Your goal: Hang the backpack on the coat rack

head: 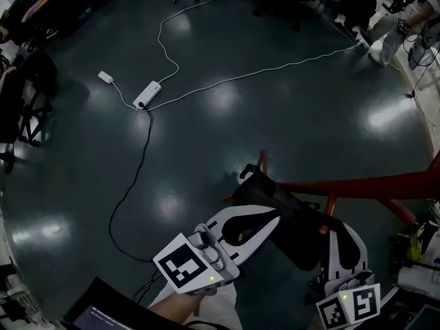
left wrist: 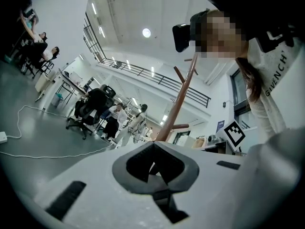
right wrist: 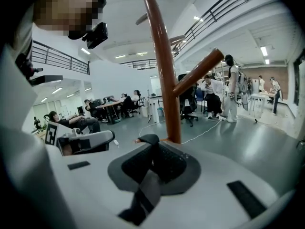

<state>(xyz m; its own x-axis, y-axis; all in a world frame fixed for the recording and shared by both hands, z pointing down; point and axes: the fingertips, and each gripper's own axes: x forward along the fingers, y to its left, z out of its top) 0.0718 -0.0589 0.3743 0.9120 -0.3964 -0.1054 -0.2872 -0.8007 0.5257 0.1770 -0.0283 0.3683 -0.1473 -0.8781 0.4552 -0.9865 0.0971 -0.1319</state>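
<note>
Looking down in the head view, we've got the black backpack (head: pixel 295 225) slung between both tools. It hangs over the floor right beside the red-brown coat rack (head: pixel 357 184) and is not yet on any peg. The left hand-held gripper (head: pixel 265 225) comes in at the bag's left side, and the right hand-held gripper (head: pixel 342 243) at its lower right. Underneath is a glossy dark-green floor (head: pixel 240 115), with a white power strip (head: pixel 148 95) and a white cable (head: pixel 275 67) trailing well apart from the bag.

Over to the left gripper view: its jaws are pinched together on a thin black strap (left wrist: pixel 167 205). The rack's pole rises just ahead. Beyond it are office chairs (left wrist: pixel 90 106) and a tall white hall with a balcony rail.

Now the right gripper view: its jaws are all but closed, clamping a flat webbing strap (right wrist: pixel 143 194). The pole stands close in front, and one peg (right wrist: pixel 198 70) angles upward. People are standing farther off across the open floor.

My read is that this bag is soft and floppy, so the body will sag and swing under whatever holds it. The webbing is the strong, grippy place to take it. A strap held taut and open between the two tools should slide over that peg more easily than slack fabric. How heavy it is I can't tell.
</note>
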